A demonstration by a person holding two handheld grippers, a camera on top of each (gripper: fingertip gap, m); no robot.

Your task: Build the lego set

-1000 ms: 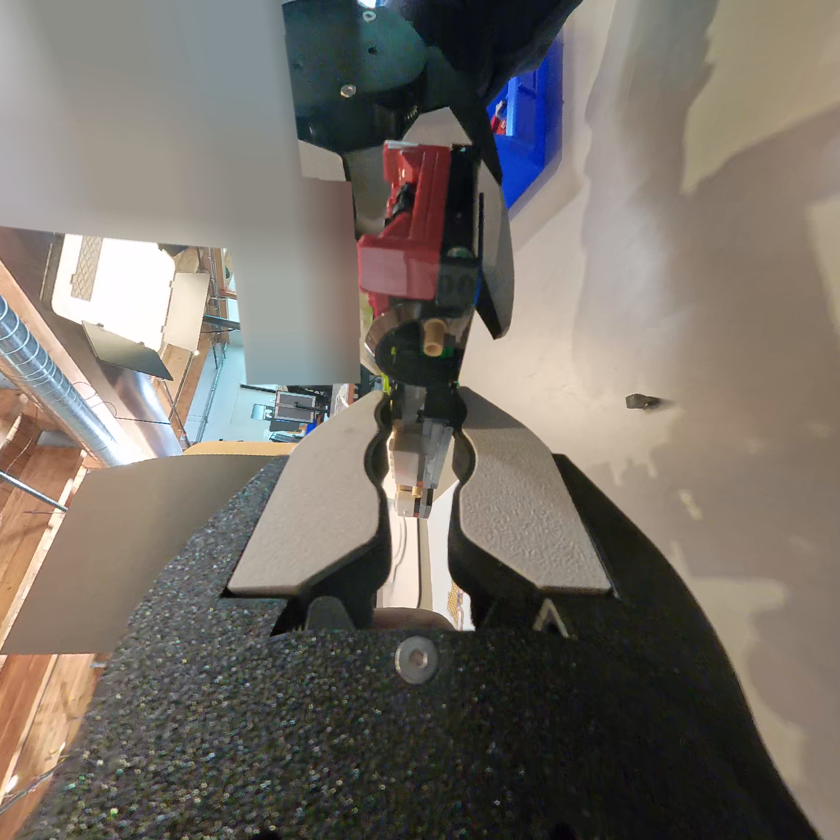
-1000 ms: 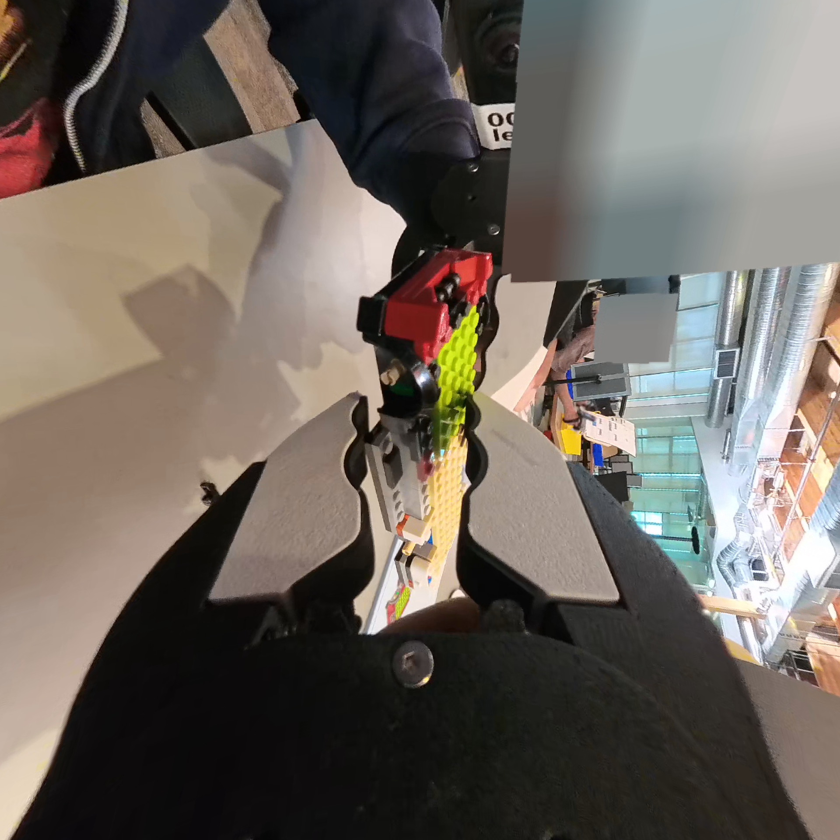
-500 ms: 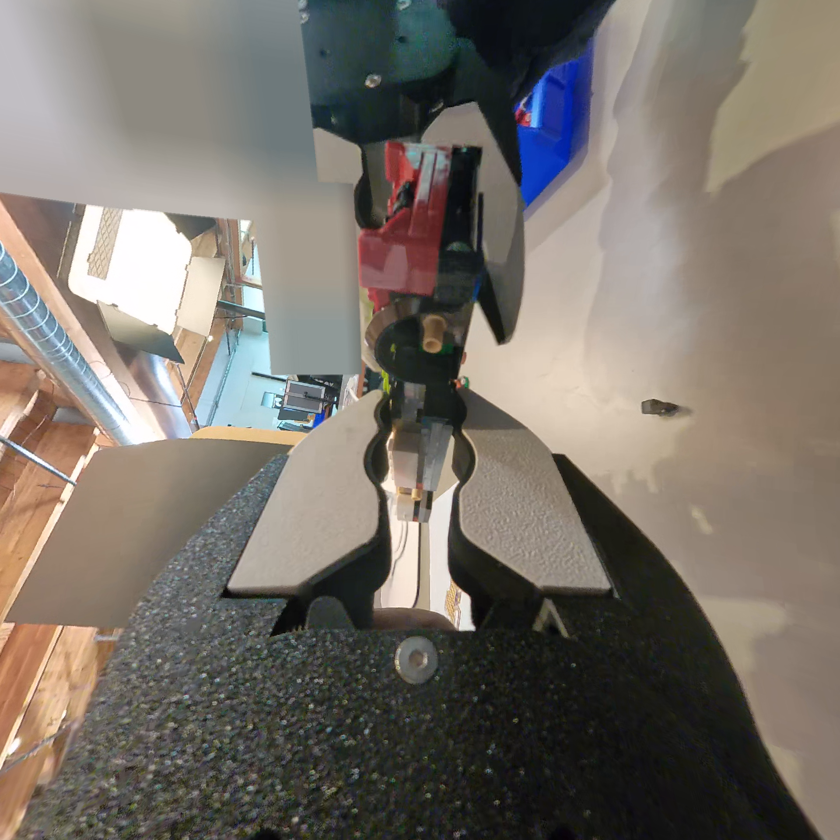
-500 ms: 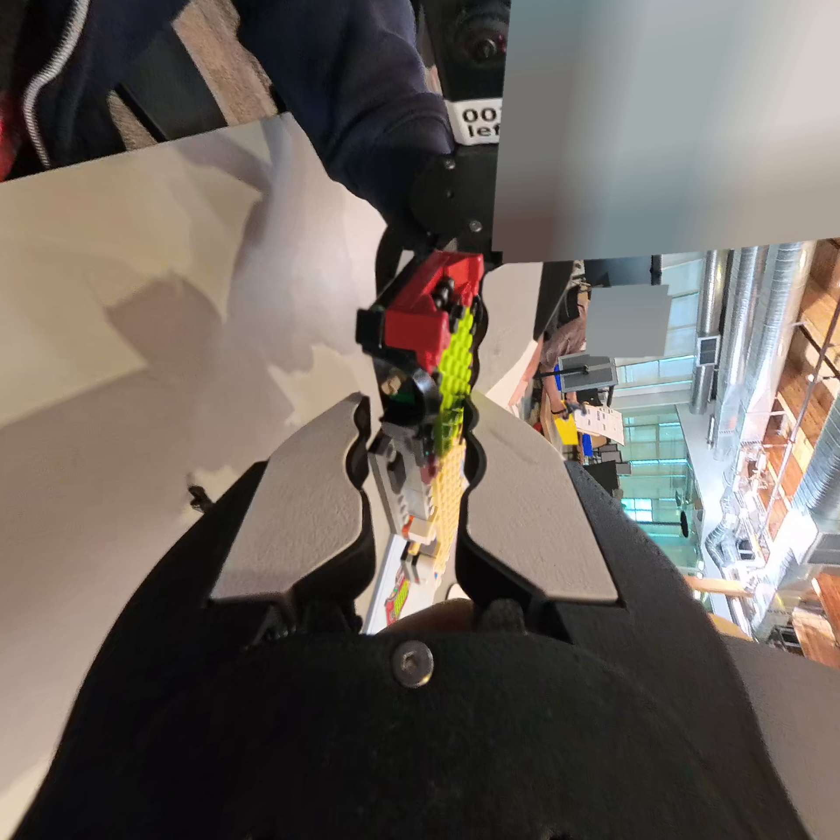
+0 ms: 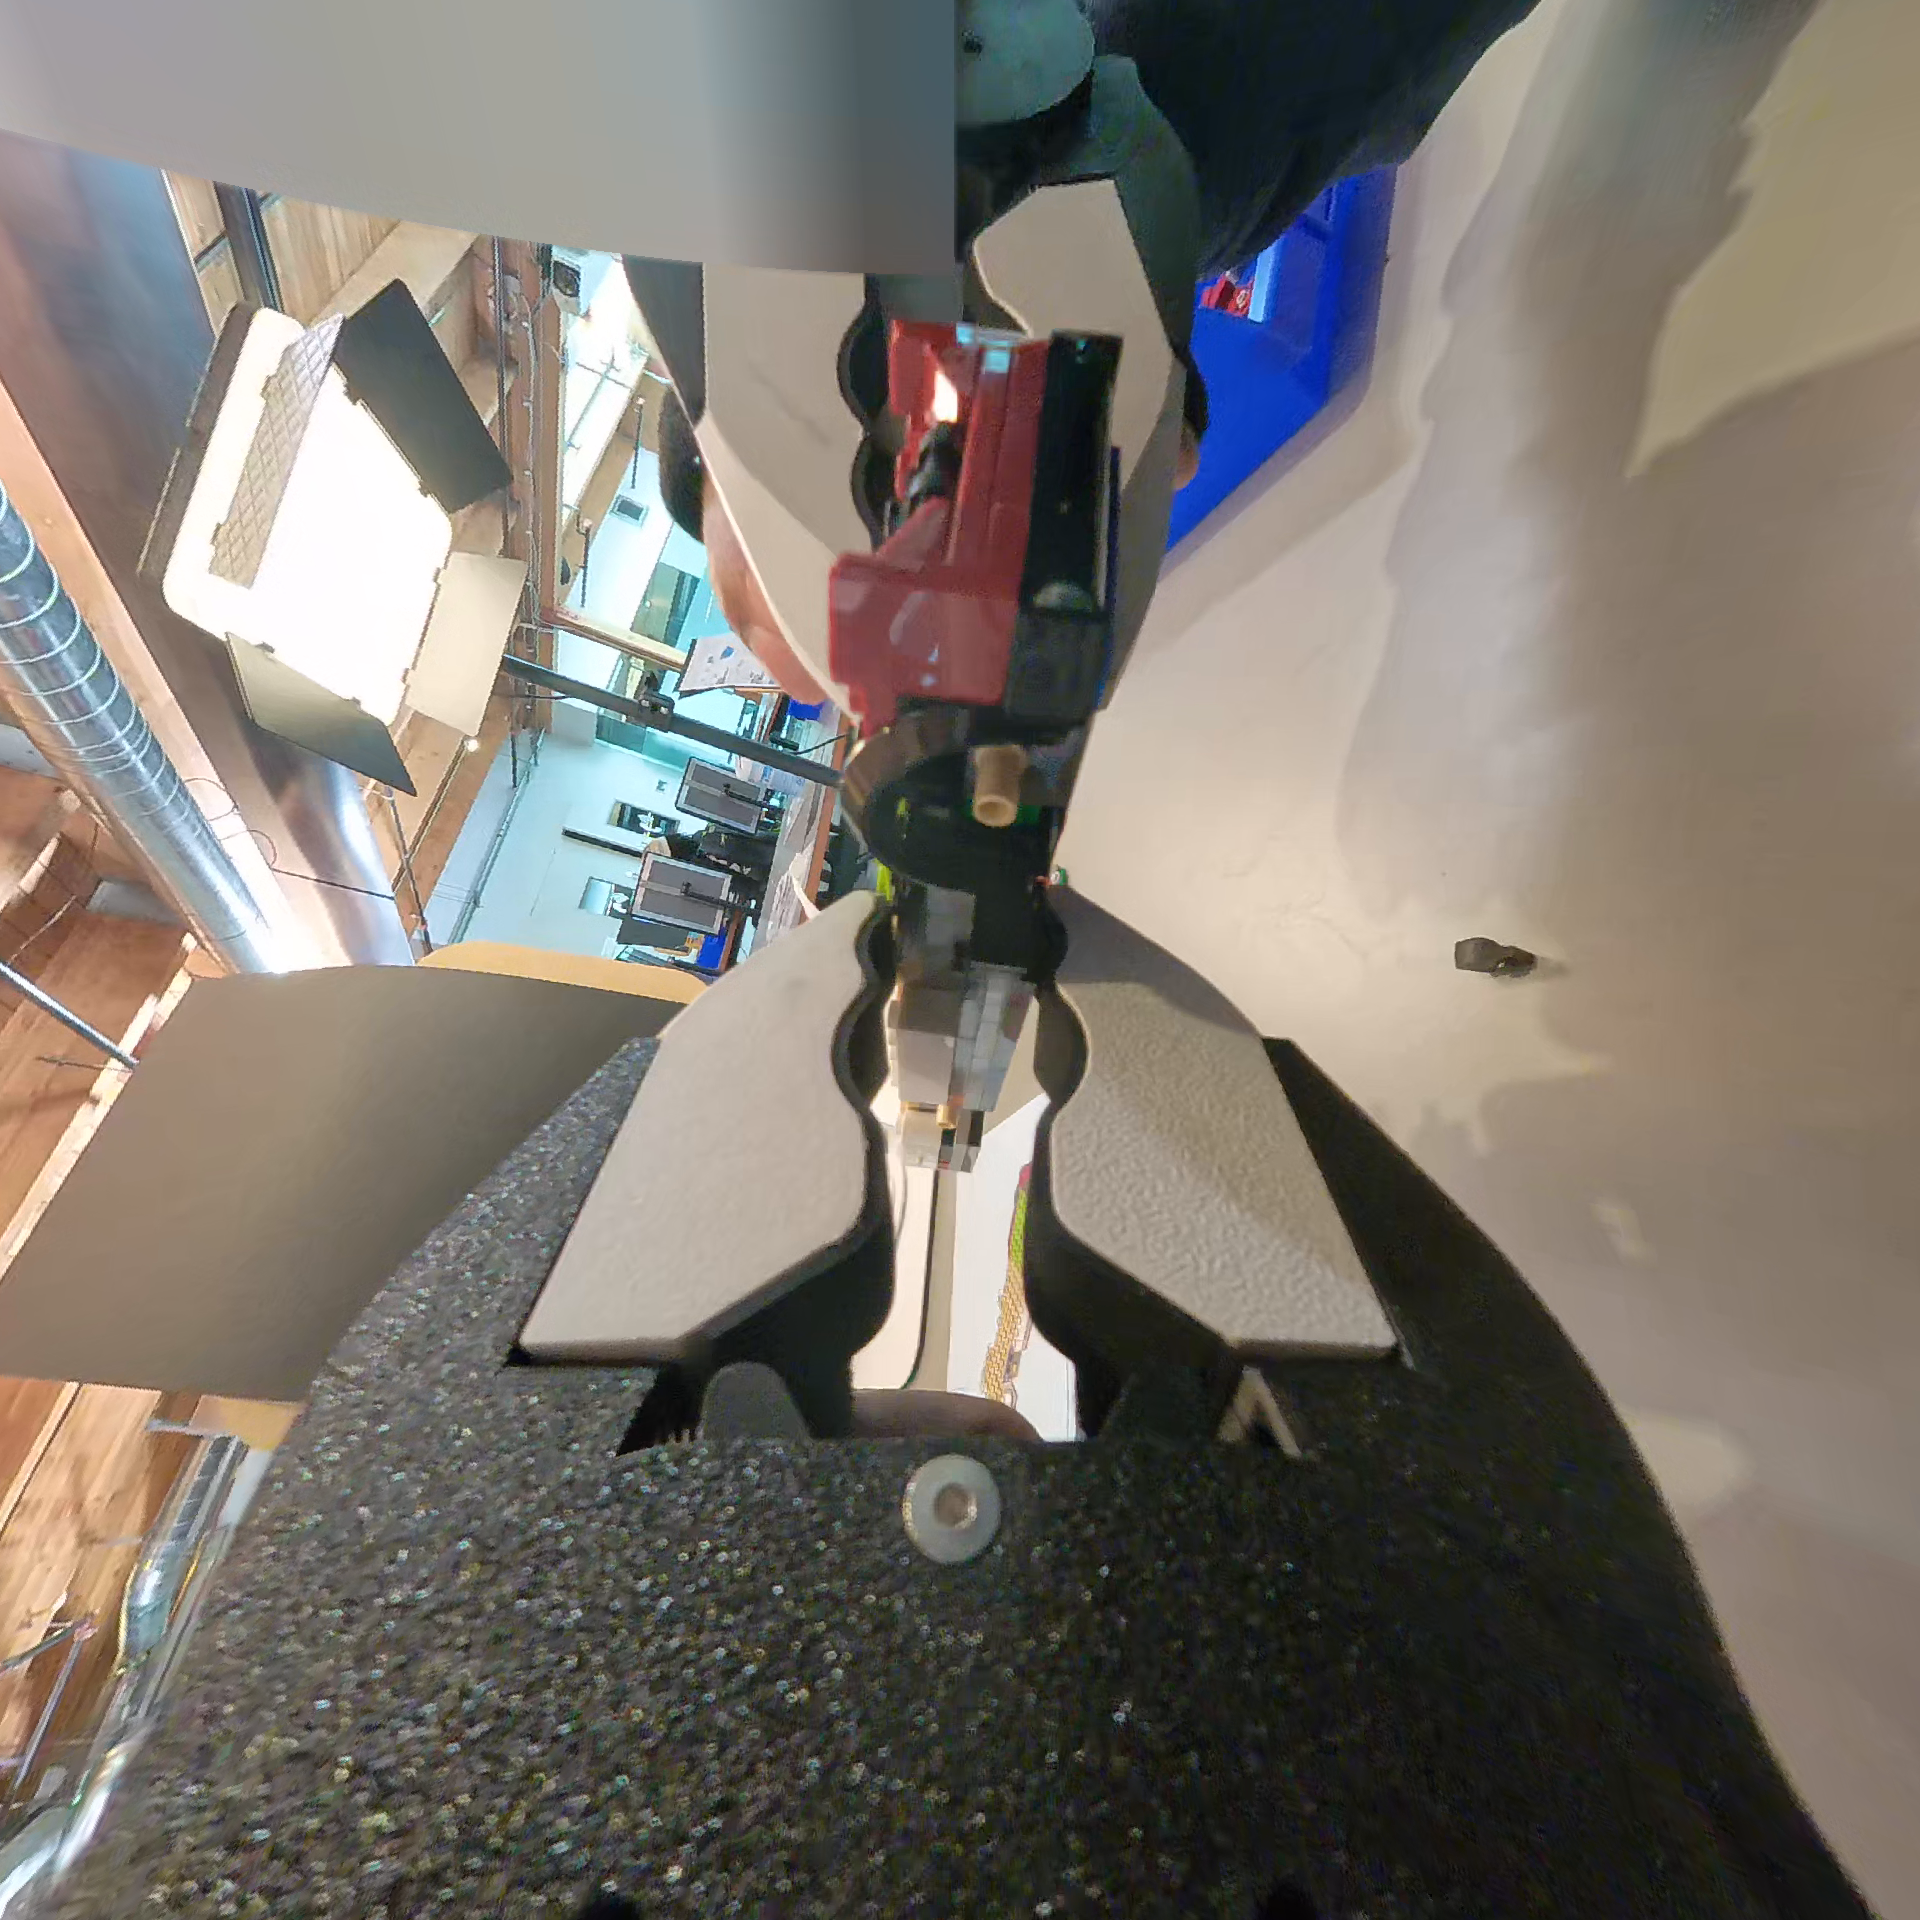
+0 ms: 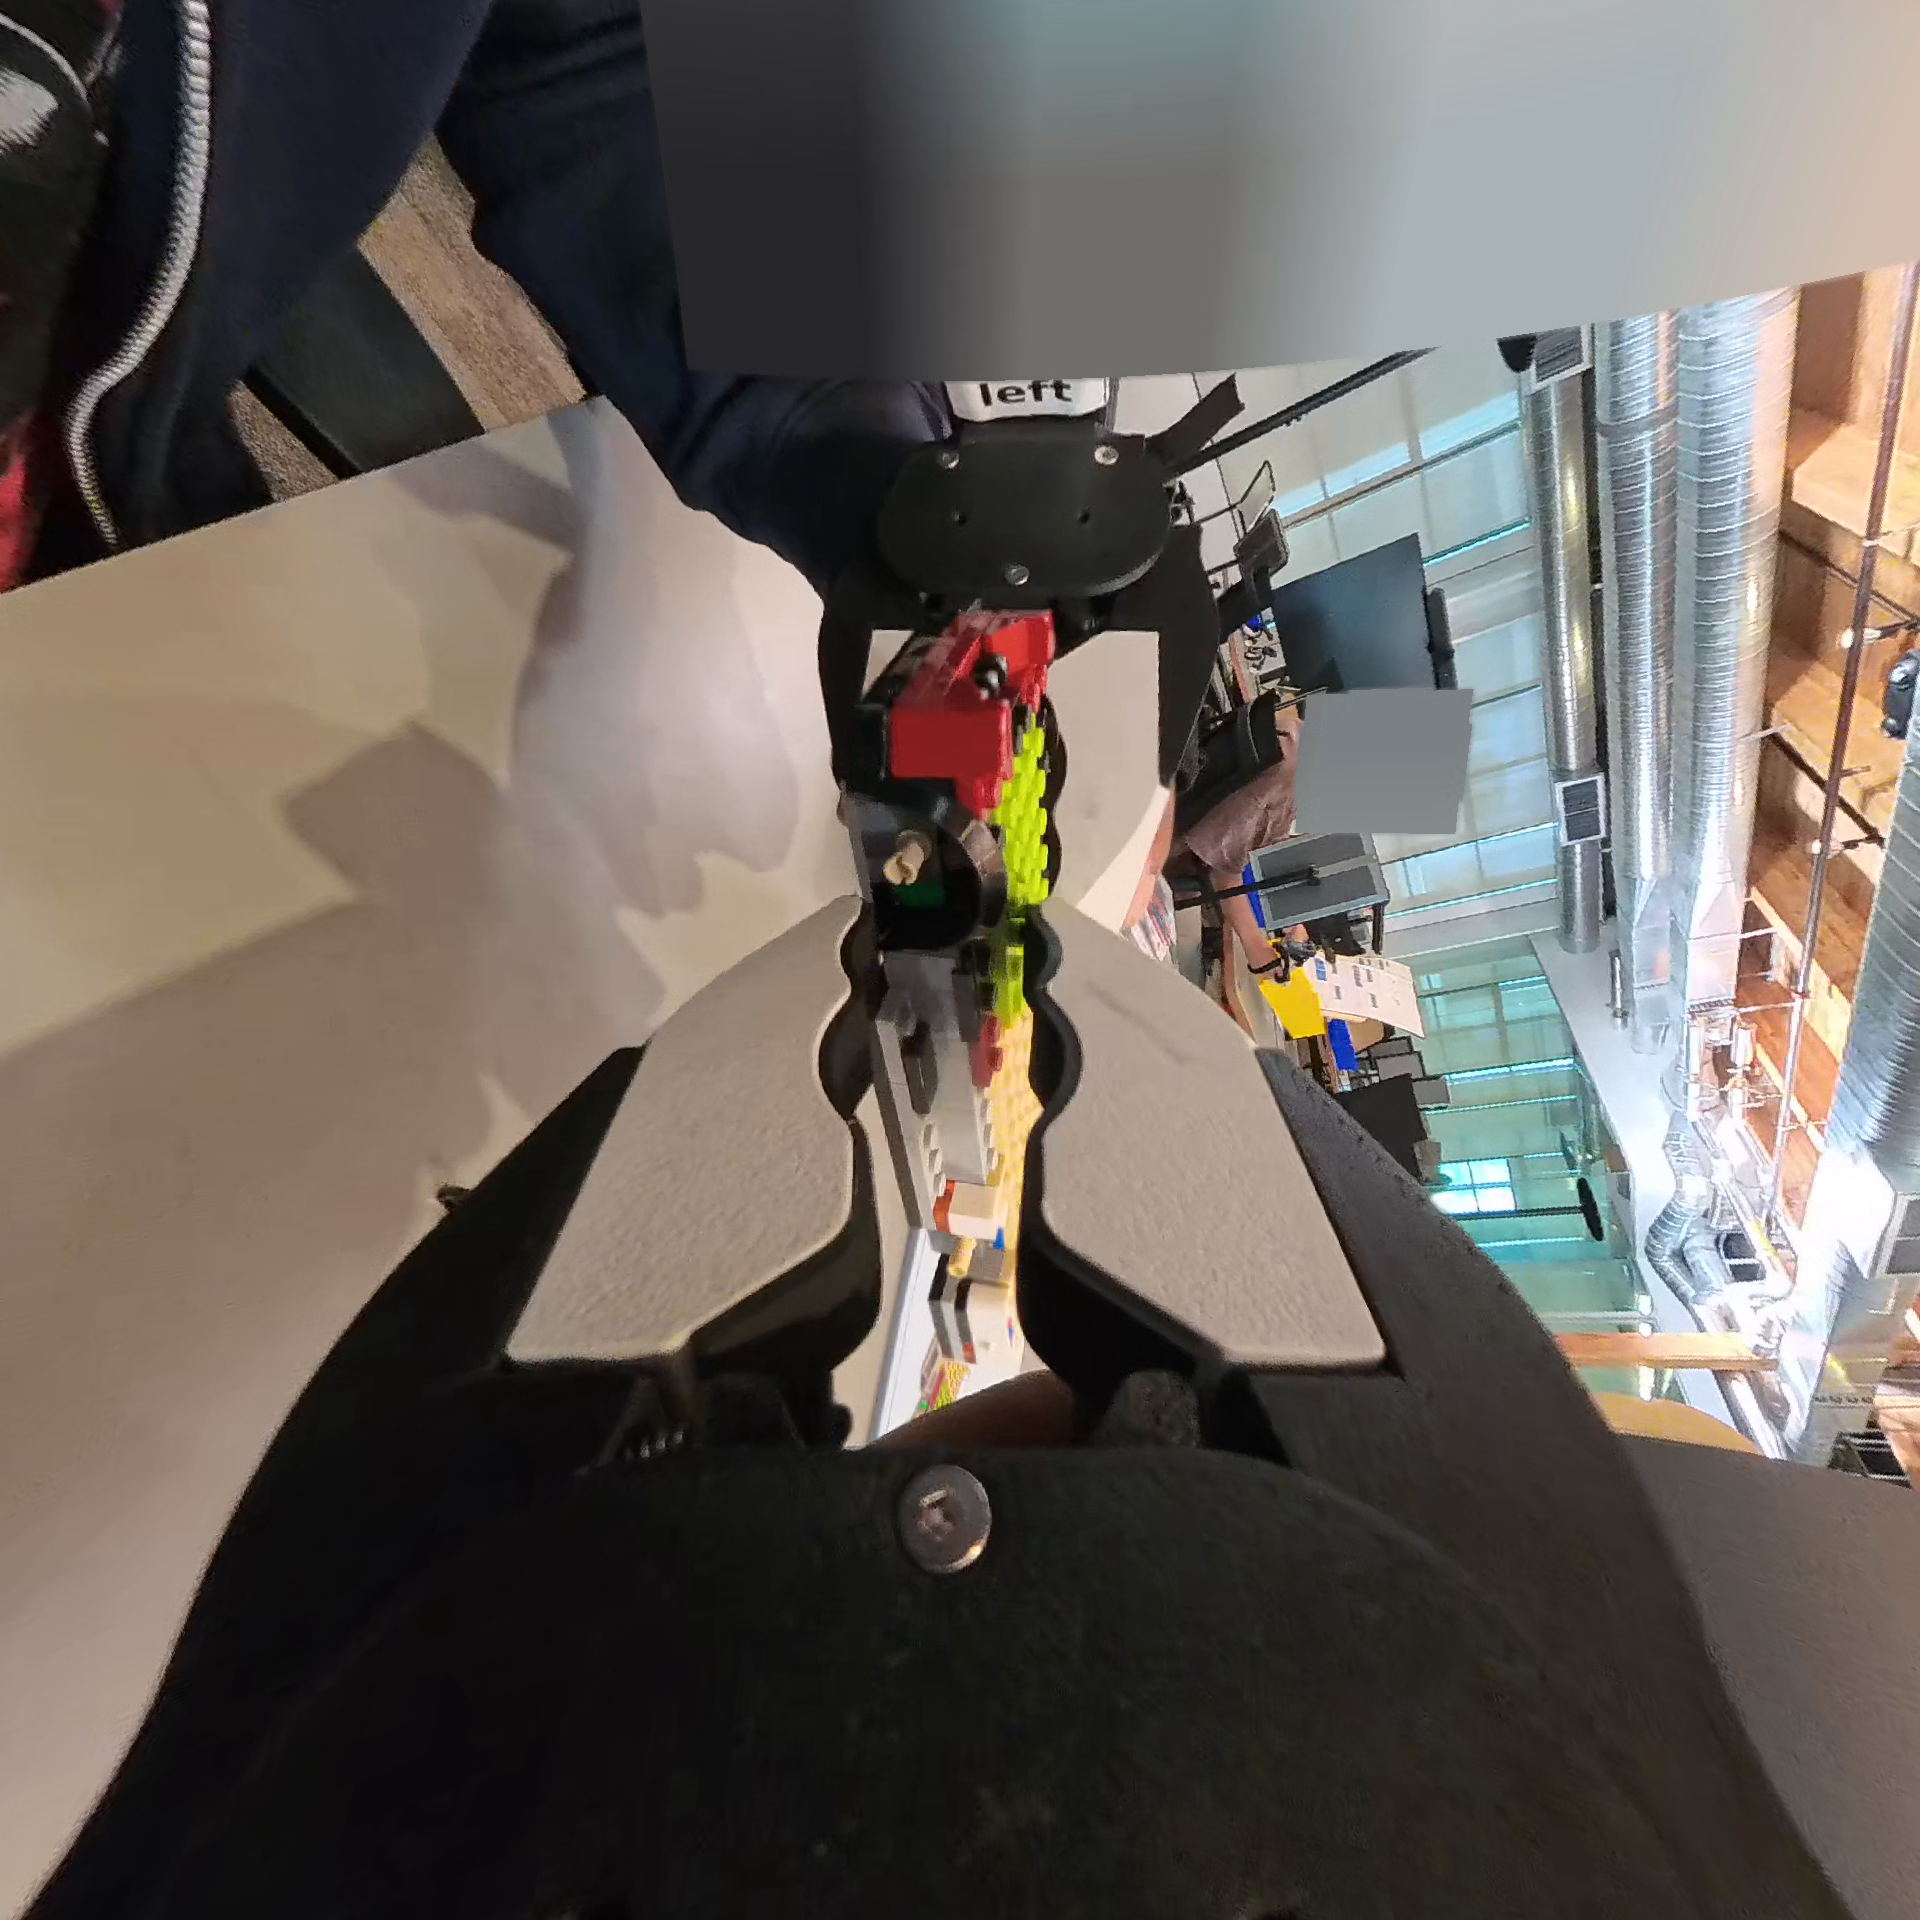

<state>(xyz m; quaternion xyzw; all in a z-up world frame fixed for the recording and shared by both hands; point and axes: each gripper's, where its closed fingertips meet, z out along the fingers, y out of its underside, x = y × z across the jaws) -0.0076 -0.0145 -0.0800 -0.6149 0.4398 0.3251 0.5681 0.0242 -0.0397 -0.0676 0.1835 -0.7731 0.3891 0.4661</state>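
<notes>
A brick model [image 5: 961, 1023] hangs in the air above the white table [image 5: 1610, 675], held between both grippers. It has a grey brick part, a black disc with a tan pin [image 5: 997, 795] and a red block [image 5: 935, 613]. My left gripper [image 5: 964, 914] is shut on the grey part. The right gripper [image 5: 966, 665] shows at the top, its fingers around the red end. In the right wrist view my right gripper [image 6: 951, 920] is shut on the model [image 6: 925, 1060] at its grey part and its lime-and-yellow studded plate [image 6: 1023, 821]. The left gripper [image 6: 997, 790] faces it, closed round the red end [image 6: 951, 727].
A small dark piece [image 5: 1493, 956] lies on the table to the right. A blue bin [image 5: 1288, 343] stands at the far edge. A person's dark sleeve [image 6: 582, 260] reaches in from the upper left. A workshop room lies behind.
My right gripper's fingers have closed in from a wider stance and now press on the model. The two grippers have drawn closer together. The left gripper's grasp is unchanged.
</notes>
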